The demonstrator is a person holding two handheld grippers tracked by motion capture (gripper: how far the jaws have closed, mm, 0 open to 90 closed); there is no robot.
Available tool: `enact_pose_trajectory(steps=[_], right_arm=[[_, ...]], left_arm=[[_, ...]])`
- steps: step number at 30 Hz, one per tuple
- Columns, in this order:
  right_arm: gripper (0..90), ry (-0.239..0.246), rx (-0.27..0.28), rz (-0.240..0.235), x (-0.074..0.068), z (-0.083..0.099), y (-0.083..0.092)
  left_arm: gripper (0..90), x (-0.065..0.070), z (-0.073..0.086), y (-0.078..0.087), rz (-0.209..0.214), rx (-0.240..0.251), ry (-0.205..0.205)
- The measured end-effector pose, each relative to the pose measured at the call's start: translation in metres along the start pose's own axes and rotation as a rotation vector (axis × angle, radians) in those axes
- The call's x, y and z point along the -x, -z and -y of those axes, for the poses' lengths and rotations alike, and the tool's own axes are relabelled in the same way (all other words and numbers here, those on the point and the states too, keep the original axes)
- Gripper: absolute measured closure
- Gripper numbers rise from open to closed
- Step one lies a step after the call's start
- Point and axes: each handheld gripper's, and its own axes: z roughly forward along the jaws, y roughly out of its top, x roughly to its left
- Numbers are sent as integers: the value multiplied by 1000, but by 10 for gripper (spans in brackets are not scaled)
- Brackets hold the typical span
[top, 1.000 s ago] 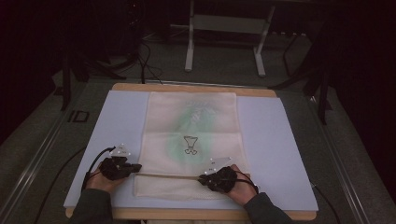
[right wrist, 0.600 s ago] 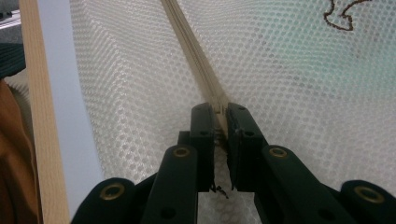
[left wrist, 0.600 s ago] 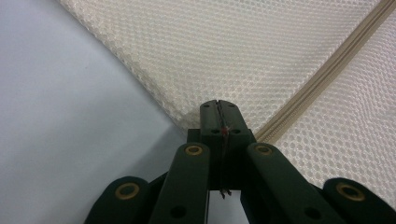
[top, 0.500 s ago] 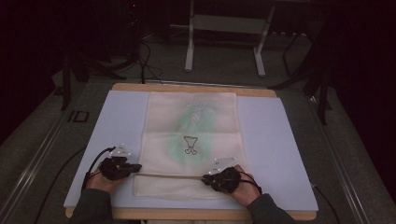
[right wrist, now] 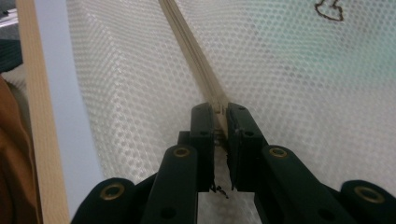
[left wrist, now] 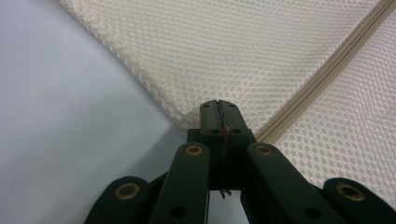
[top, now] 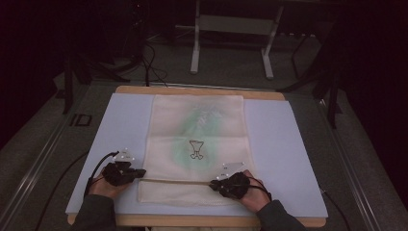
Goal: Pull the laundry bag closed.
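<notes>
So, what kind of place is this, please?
Probably a lab or workshop set up for recording, not a home. A wooden table carries a pale blue mat with a mesh laundry bag on it; cables and metal stand legs lie on the dark floor behind.

A cream mesh laundry bag [top: 197, 139] lies flat on the table's pale mat, a green garment with a dark drawing showing through, its beige zipper [top: 178, 181] running straight across near the front edge.
</notes>
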Motion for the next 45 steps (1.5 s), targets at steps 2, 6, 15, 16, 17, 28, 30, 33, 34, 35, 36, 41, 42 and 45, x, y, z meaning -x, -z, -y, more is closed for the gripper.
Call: enact_pose_trajectory(steps=[2,6,15,16,17,28,30,33,34,35,36,41,42,45], right_arm=[[822,-7,4,1,1,2,2],[822,-11,3,5,2,4,5],[822,-21,-1,14,4,9,9],[822,-19,1,13,4,9,10],[822,-19,-1,16,4,10,10],[822,-21,-5,22,6,13,15],[821,-26,-5,26,7,15,17],[822,-26,-6,29,7,16,18],[822,-27,-3,29,7,16,19],[822,-29,-3,27,7,16,19],[822,-26,-6,30,7,16,20],[822,-31,-2,33,7,18,22],[822,-28,-4,36,7,19,22],[822,-34,-3,40,7,21,24]], left_arm=[[897,0,0,0,0,-1,0],[897,0,0,0,-1,-1,0],[897,0,0,0,2,3,2],[897,0,0,0,2,3,1],[897,0,0,0,2,3,2],[897,-1,0,0,2,3,4],[897,-1,0,0,3,4,4],[897,-1,0,0,3,4,5],[897,-1,0,0,2,4,4],[897,-1,0,0,2,4,4],[897,-1,0,0,2,3,4],[897,-1,0,0,2,3,2],[897,-1,0,0,2,4,3],[897,-1,0,0,2,4,4]])
